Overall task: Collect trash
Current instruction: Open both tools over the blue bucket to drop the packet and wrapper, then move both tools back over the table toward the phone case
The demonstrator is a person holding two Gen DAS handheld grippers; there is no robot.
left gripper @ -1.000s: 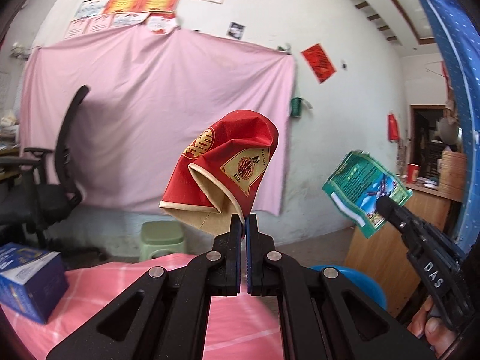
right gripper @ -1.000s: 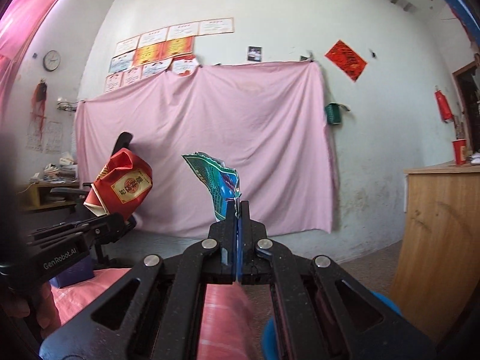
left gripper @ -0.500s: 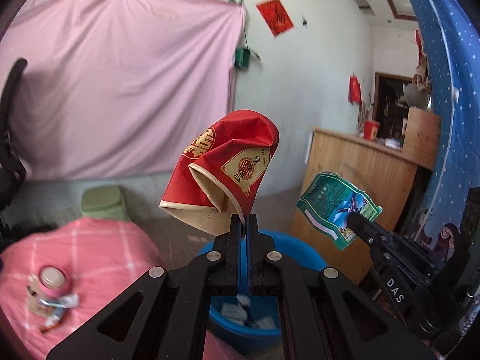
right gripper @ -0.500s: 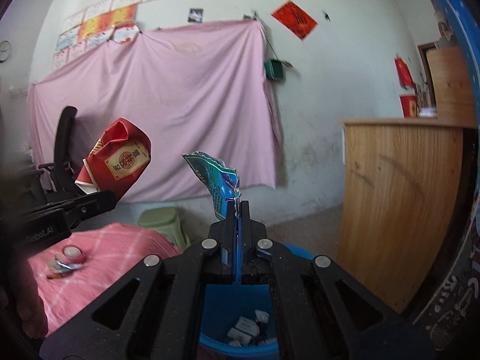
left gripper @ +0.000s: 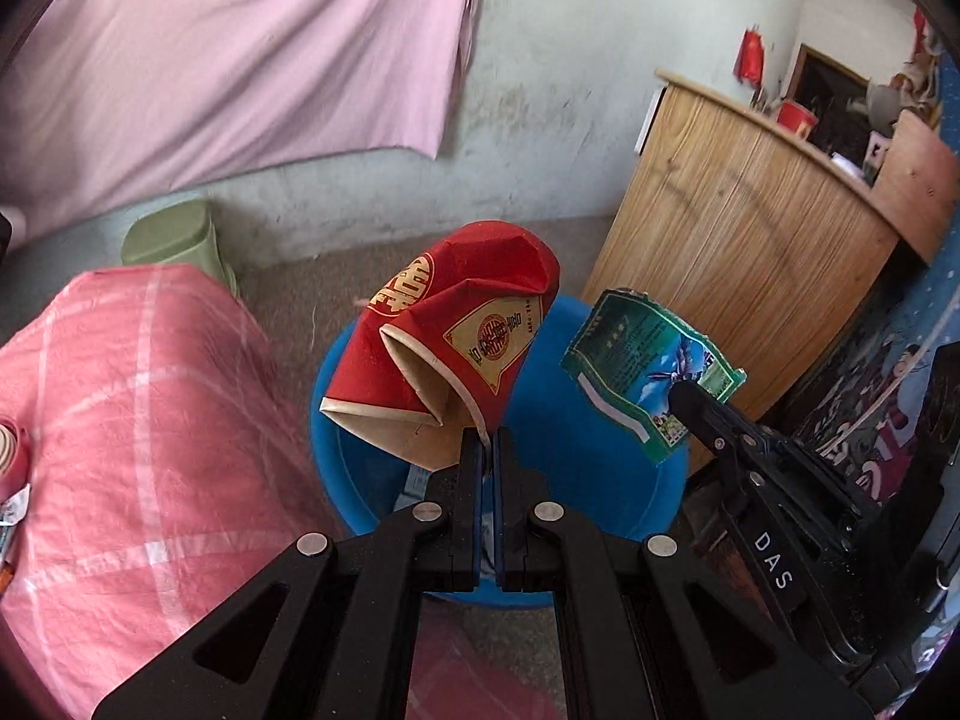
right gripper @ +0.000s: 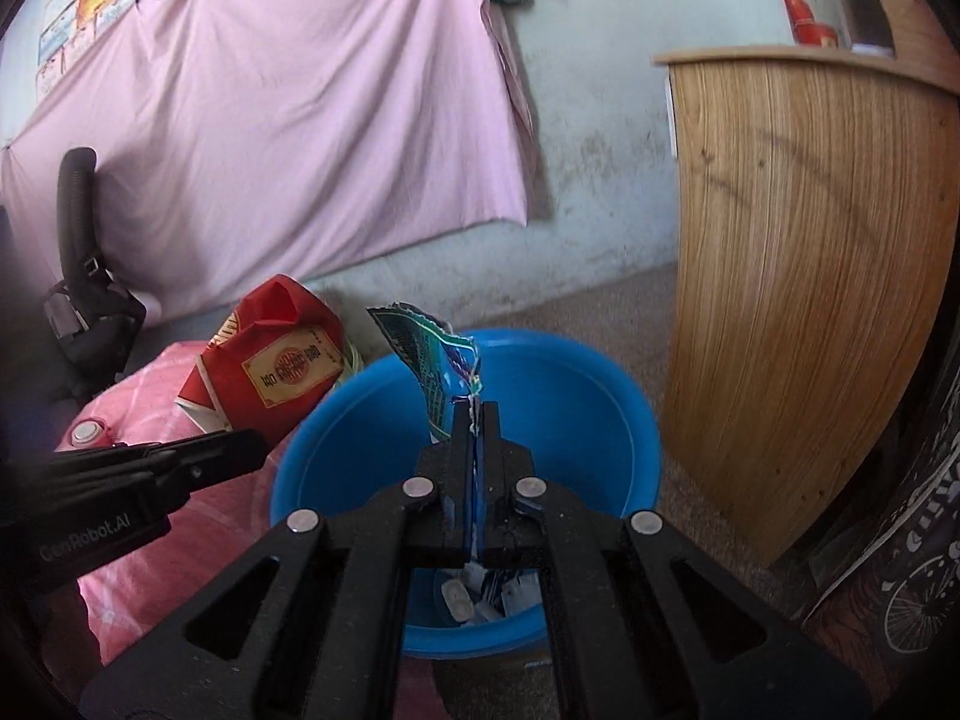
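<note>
Two pieces of trash, each held in its own gripper above the blue bucket (right gripper: 576,396).

Item one: crushed red paper cup (left gripper: 456,336), creased and flattened, cream lining showing. It looks light, soft and without spring; a pinch on the folded rim edge suits it, as here. The left gripper (left gripper: 487,450) has its jaws pressed together on that lower edge, and the cup stands up from the tips over the bucket's near-left side.

Item two: torn green snack wrapper (right gripper: 444,366), thin glossy film, probably slippery and apt to flutter, best taken by a flat edge. The right gripper (right gripper: 476,420) is clamped tight on its lower end, over the bucket mouth.

Pose: both grippers tilt downward toward the bucket, left beside right, nearly parallel.

Bucket contents: a few pale scraps at the bottom. A pink checked cloth (left gripper: 138,420) lies beside it.
</note>
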